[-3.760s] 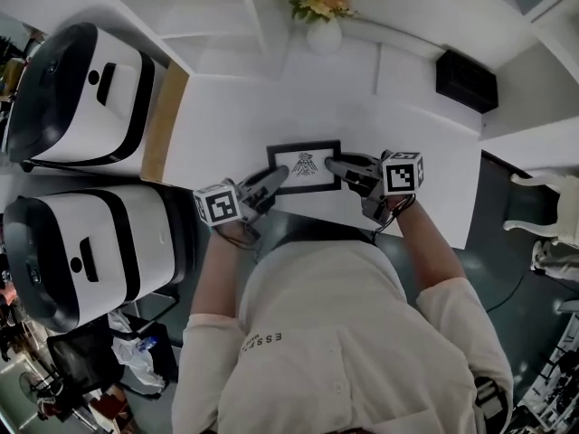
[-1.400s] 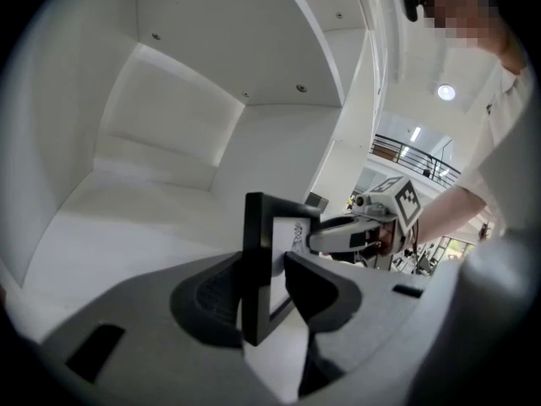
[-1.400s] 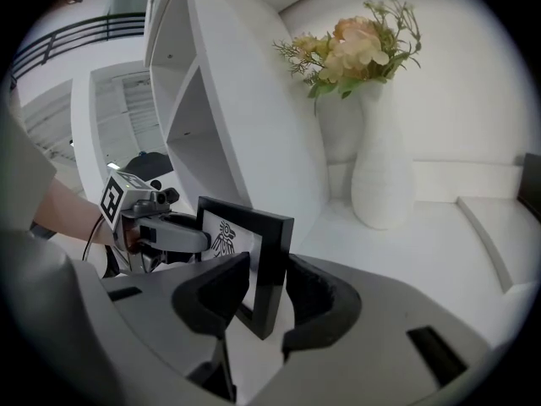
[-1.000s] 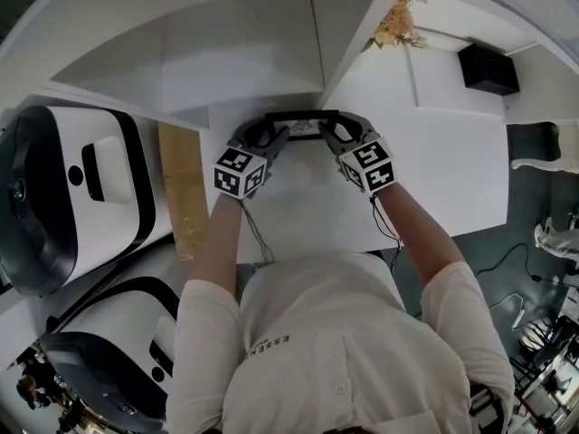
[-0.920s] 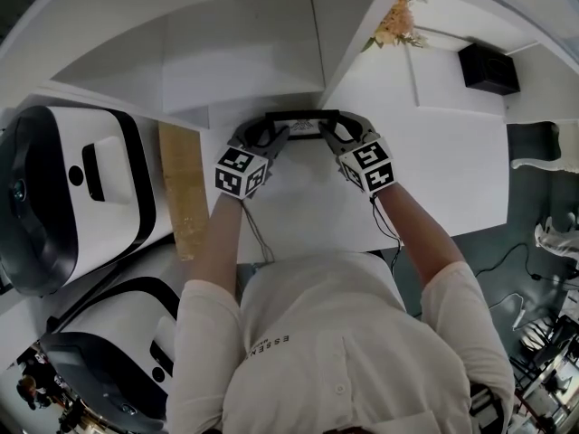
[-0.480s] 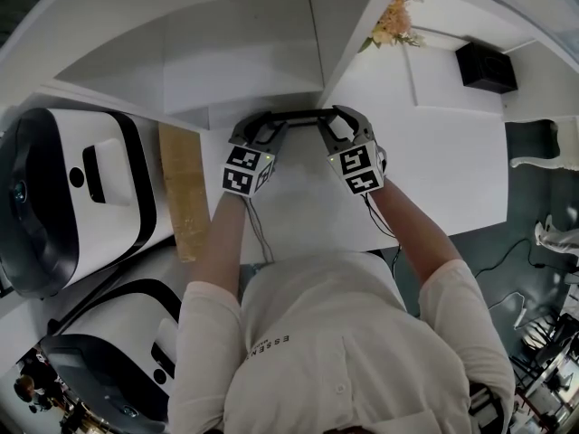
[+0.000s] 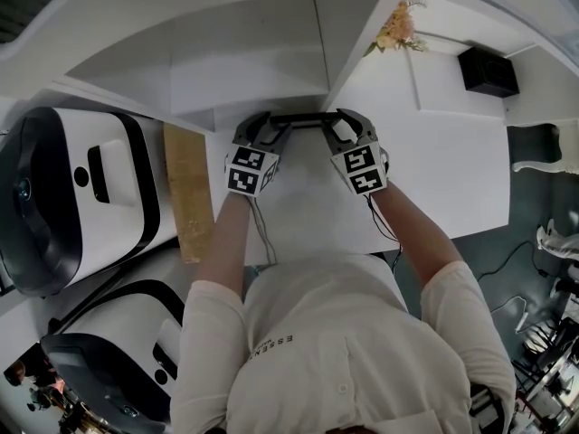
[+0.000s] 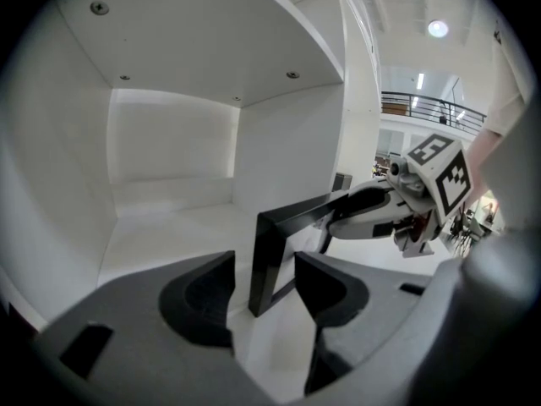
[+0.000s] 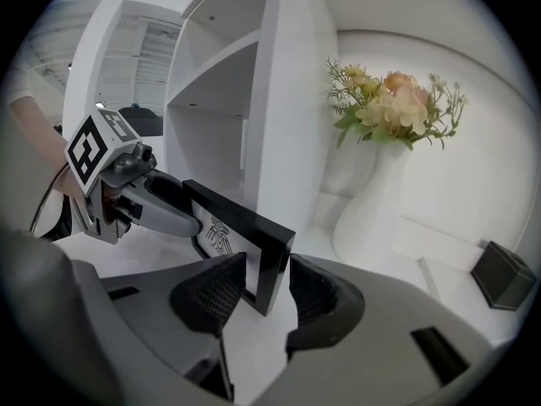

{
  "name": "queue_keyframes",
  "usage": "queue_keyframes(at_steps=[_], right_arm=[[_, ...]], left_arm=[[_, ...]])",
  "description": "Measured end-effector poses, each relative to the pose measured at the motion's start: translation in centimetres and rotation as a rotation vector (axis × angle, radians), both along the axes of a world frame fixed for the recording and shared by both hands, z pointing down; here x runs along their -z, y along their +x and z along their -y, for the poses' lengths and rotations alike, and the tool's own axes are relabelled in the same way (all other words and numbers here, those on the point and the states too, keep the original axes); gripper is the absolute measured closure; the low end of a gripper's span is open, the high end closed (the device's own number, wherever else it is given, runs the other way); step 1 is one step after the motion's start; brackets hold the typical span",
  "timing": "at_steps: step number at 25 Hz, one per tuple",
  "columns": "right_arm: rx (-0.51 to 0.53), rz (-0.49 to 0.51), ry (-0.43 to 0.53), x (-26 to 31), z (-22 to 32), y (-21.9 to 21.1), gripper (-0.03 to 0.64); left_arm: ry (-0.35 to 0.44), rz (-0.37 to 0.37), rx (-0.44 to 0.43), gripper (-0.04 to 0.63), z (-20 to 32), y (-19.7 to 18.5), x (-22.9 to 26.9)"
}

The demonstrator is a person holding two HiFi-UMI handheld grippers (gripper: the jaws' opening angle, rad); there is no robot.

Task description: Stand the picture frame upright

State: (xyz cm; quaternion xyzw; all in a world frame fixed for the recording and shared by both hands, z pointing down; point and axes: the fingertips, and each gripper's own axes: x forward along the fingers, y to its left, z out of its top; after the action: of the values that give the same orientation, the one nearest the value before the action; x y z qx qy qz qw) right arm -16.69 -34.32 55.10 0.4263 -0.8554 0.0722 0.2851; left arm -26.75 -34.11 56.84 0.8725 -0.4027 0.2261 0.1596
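Left gripper (image 8: 264,267) jaws just opened, upright picture frame (image 8: 311,211) between

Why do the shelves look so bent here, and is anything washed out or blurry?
Head view: the wide lens bows the white shelf unit into curves. Left gripper view: the picture's corners go black, and a ceiling lamp glares white. Right gripper view: the black-edged picture frame is sharp; shadows soft.
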Motion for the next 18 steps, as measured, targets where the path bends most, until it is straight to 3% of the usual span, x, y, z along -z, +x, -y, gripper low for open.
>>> queue_keyframes(at_steps=[10,14,18], right_arm=[[-0.093,0.079,0.041,2.3,-1.7,1.5,0.453],[-0.139,0.099,0.045,3.4,-3.3,2.2,0.453],[-0.164,0.163,0.051,5.6,-5.3,2.8,0.462]], left_arm=[[0.001,-0.097,0.064,0.385,-2.1,-1.3,1.6],[0.052,-0.098,0.068,0.385,-4.1,-1.4,3.6],[0.124,-0.152,0.080,0.396,-6.8,-1.5,6.9]])
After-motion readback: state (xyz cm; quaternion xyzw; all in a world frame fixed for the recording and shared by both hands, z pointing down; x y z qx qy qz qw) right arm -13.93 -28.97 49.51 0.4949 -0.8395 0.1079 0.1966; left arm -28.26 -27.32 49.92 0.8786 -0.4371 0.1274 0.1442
